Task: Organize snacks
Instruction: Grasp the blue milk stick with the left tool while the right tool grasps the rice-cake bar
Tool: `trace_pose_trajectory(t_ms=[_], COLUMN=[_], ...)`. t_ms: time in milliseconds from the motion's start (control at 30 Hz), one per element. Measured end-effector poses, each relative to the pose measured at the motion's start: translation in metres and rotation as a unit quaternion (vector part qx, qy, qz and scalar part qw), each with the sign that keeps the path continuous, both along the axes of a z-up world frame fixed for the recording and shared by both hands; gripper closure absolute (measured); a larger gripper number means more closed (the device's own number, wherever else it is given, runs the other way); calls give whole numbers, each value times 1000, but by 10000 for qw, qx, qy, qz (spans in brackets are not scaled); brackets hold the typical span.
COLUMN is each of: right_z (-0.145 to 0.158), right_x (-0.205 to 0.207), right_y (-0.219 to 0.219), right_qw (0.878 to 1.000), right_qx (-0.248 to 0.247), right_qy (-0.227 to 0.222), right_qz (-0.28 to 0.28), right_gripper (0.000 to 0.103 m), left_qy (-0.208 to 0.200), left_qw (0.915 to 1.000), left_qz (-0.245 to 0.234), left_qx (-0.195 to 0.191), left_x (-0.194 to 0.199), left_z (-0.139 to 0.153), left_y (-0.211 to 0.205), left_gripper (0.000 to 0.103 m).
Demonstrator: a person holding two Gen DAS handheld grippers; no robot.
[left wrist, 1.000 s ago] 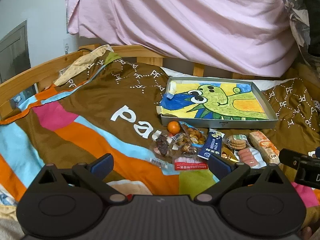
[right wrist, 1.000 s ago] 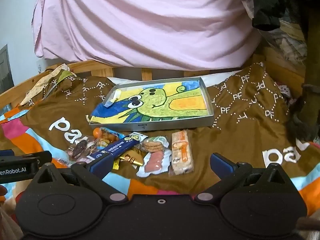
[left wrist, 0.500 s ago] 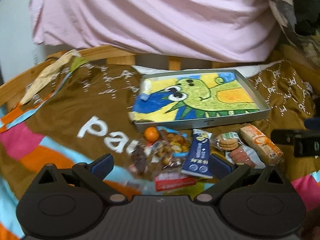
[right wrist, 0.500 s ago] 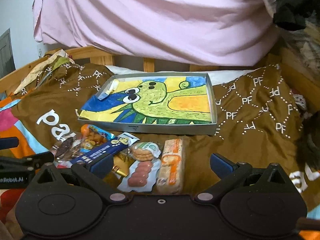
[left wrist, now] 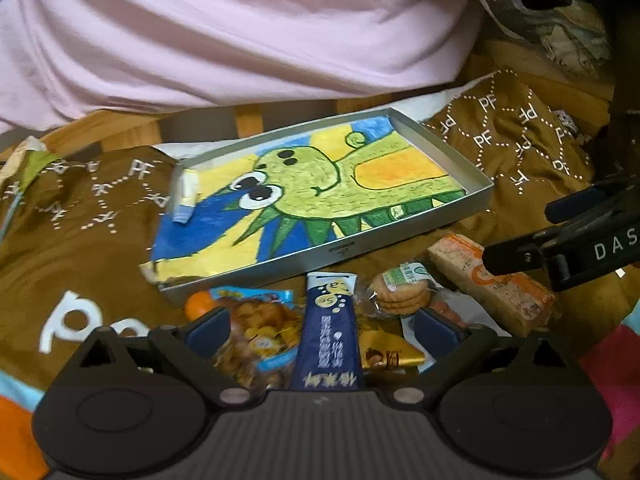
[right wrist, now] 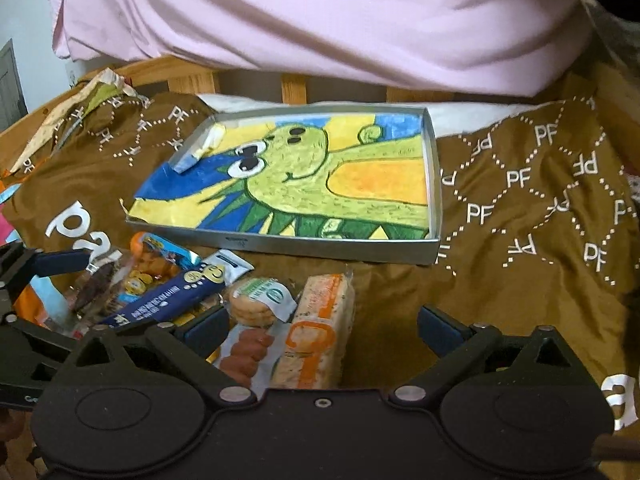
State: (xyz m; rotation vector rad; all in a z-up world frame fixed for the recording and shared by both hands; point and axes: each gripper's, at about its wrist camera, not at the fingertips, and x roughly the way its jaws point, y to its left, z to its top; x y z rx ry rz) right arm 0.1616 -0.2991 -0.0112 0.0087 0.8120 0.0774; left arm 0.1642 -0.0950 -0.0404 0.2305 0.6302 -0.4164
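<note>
A shallow grey metal tray (right wrist: 344,249) with a crayon drawing of a green dinosaur lining its bottom is lying on a brown bedspread (right wrist: 520,208) printed with white "PF" letters, its long axis running left to right across the right wrist view and slanting up to the right in the left wrist view. The snacks are sitting in a loose cluster on the bedspread just in front of the tray's near wall. A dark blue oblong packet (left wrist: 330,332) is lying with its long axis pointing toward the tray, its white end nearest the tray. Beside it are lying a clear pack of round biscuits (right wrist: 258,300), a pack of pink sausages (right wrist: 244,350) and a pale rectangular bar with orange print (right wrist: 320,328), whose long axis is also pointing roughly toward the tray. A clear bag of yellow-wrapped sweets (left wrist: 260,328) is lying at the cluster's left. The left gripper (left wrist: 320,330) is hovering over the blue packet with its jaws wide apart, gripping nothing. The right gripper (right wrist: 320,328) is hanging above the bar; its jaws are closing but are wide apart, touching nothing.
</note>
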Motion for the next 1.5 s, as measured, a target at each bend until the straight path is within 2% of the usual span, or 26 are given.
trace_pose_trajectory(t_ms=[167, 333, 400, 467, 533, 667, 767, 833, 967, 1233, 1500], right_z=[-13, -24, -27, -30, -33, -36, -39, -39, -40, -31, -13], right_x=[13, 24, 26, 28, 30, 30, 31, 31, 29, 20, 7], right_y=[-3, -2, -2, -2, 0, 3, 4, 4, 8, 8, 17], right_qw=[9994, 9988, 9985, 9981, 9978, 9974, 9970, 9969, 9973, 9980, 9991], right_qx=[222, 240, 238, 234, 206, 146, 85, 100, 38, 197, 157], right_qy=[256, 413, 484, 565, 627, 700, 759, 769, 722, 583, 131], right_qz=[33, 70, 65, 61, 92, 117, 95, 109, 138, 148, 371], right_gripper=[15, 25, 32, 38, 42, 46, 49, 54, 57, 59, 60], left_qy=[188, 464, 627, 816, 827, 937, 978, 961, 992, 1093, 1346], left_qw=[9995, 9981, 9974, 9963, 9962, 9954, 9951, 9952, 9949, 9939, 9873], left_qz=[-227, -362, -333, -264, -243, -172, -137, -122, -89, -14, 56], left_qx=[-128, -165, -129, -75, -149, -116, -22, 102, 158, -154, -842], left_x=[16, 29, 34, 40, 42, 46, 46, 45, 40, 32, 31], left_z=[-6, -14, -18, -22, -24, -24, -23, -21, -17, -10, -2], left_y=[-2, -3, -2, -1, 2, 3, 1, -4, -8, -2, 11], left_gripper=[14, 32, 45, 50, 51, 62, 64, 66, 70, 73, 74])
